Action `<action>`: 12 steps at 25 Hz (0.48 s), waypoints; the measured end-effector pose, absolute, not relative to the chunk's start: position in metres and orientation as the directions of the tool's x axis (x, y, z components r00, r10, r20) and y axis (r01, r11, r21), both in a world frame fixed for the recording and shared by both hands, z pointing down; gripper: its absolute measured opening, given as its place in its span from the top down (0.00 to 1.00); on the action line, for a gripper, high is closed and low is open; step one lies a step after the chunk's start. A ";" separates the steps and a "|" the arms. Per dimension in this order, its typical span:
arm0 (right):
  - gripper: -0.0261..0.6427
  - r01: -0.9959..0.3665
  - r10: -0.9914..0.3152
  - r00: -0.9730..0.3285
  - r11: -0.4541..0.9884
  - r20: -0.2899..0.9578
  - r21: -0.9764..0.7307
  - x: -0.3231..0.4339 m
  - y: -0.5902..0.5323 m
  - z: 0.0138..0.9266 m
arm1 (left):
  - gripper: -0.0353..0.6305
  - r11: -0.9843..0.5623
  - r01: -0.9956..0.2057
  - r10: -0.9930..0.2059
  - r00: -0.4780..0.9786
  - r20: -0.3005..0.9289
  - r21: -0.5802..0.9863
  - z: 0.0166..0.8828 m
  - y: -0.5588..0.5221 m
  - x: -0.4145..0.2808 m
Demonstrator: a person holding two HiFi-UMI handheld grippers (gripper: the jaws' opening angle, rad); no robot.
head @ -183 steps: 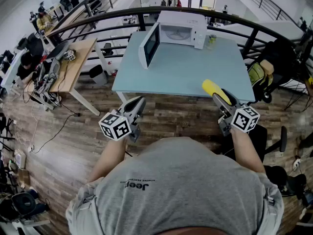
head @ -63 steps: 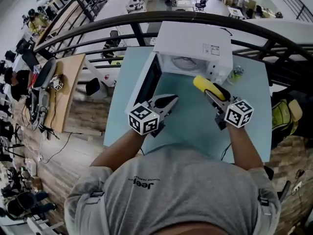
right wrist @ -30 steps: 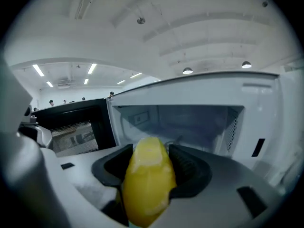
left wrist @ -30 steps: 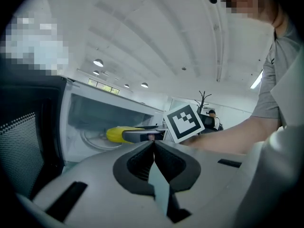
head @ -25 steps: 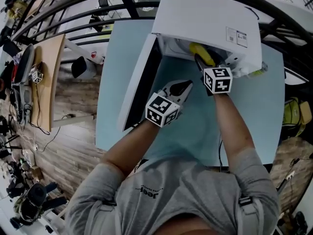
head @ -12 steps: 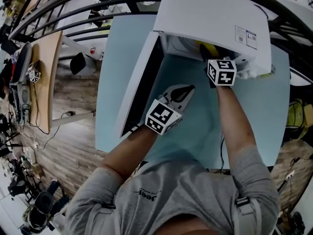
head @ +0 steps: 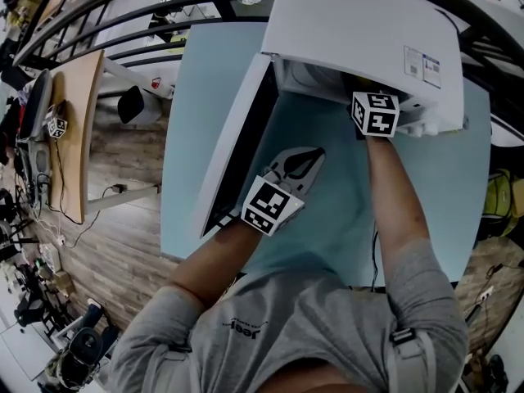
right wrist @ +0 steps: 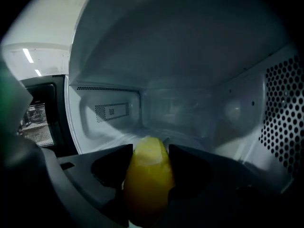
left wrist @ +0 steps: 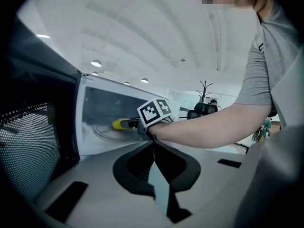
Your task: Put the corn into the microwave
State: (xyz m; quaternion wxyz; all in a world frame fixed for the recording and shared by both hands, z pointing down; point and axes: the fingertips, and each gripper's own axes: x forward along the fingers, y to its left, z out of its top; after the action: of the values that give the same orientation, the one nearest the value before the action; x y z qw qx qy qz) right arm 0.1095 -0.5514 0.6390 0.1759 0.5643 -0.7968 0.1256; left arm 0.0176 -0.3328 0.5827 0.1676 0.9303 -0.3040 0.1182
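A white microwave (head: 360, 31) stands on the light blue table (head: 213, 72), its door (head: 237, 137) swung open to the left. My right gripper (right wrist: 150, 148) reaches into the cavity, shut on the yellow corn (right wrist: 147, 179), which points at the back wall above the glass turntable. In the head view only its marker cube (head: 375, 113) shows; the microwave's top hides the jaws and corn. The left gripper view shows the corn (left wrist: 119, 124) inside the cavity. My left gripper (head: 315, 152) hovers over the table in front of the microwave, beside the door, shut and empty.
The open door (left wrist: 33, 141) stands close on the left gripper's left. A perforated side wall (right wrist: 285, 113) bounds the cavity on the right. A wooden desk (head: 78, 129) and a dark railing (head: 106, 35) lie beyond the table's left edge.
My right gripper has pushed deeper into the microwave with the corn, so the corn no longer shows in the head view. The left gripper has barely moved.
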 end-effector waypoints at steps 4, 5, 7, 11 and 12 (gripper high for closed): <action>0.59 -0.947 -0.862 -0.287 0.320 0.417 0.011 0.113 -0.561 0.641 | 0.92 -0.763 -0.602 -0.524 0.789 0.321 0.236 0.582 -0.332 0.019; 0.59 -0.947 -0.864 -0.286 0.321 0.414 0.016 0.112 -0.563 0.641 | 0.92 -0.762 -0.604 -0.525 0.788 0.322 0.235 0.583 -0.332 0.019; 0.59 -0.946 -0.867 -0.285 0.324 0.409 0.029 0.111 -0.568 0.640 | 0.92 -0.758 -0.607 -0.528 0.786 0.323 0.237 0.583 -0.333 0.018; 0.59 -0.945 -0.870 -0.277 0.323 0.407 0.048 0.110 -0.573 0.639 | 0.92 -0.761 -0.607 -0.527 0.784 0.327 0.230 0.584 -0.333 0.018; 0.59 -0.946 -0.872 -0.272 0.320 0.408 0.053 0.111 -0.574 0.639 | 0.92 -0.761 -0.607 -0.526 0.784 0.328 0.229 0.584 -0.333 0.019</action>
State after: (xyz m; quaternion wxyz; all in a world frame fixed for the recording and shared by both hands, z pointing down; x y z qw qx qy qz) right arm 0.1108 -0.5744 0.6386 0.1846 0.5743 -0.7912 0.1007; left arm 0.0186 -0.3333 0.5842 0.1632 0.9304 -0.3044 0.1230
